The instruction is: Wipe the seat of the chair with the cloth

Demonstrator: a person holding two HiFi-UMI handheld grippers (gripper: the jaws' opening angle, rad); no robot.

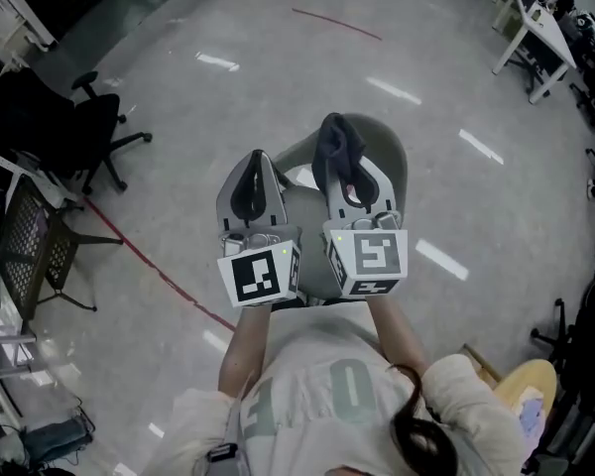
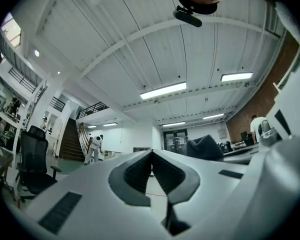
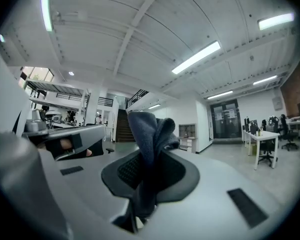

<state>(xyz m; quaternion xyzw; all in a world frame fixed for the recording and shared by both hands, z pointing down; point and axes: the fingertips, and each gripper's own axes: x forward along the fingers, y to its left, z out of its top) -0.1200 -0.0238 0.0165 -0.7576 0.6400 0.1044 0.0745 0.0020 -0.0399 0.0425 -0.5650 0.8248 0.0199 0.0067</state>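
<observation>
- The left gripper (image 2: 151, 153) had its jaws pressed together at the tips, with nothing between them.
- The right gripper (image 3: 149, 159) was clamped on the dark blue cloth (image 3: 149, 129). The cloth stood up in a bunch above the jaws and hung in a fold below them.
- The two grippers were held close side by side over the grey chair (image 1: 389, 162). In the head view the cloth lay over the far part of the seat; whether it touched the seat could not be told.
- The seat's rounded far edge showed past the grippers, with shiny floor (image 1: 278, 58) all round it.
- A black office chair (image 1: 64, 122) stood well apart to the left, near a black mesh chair (image 1: 30, 236).
- A red line (image 1: 149, 261) ran across the floor between those two and the grey chair.
- White desks (image 1: 535, 33) stood far off at the upper right.
- A round yellow thing (image 1: 531, 385) lay near the person's right side.
</observation>
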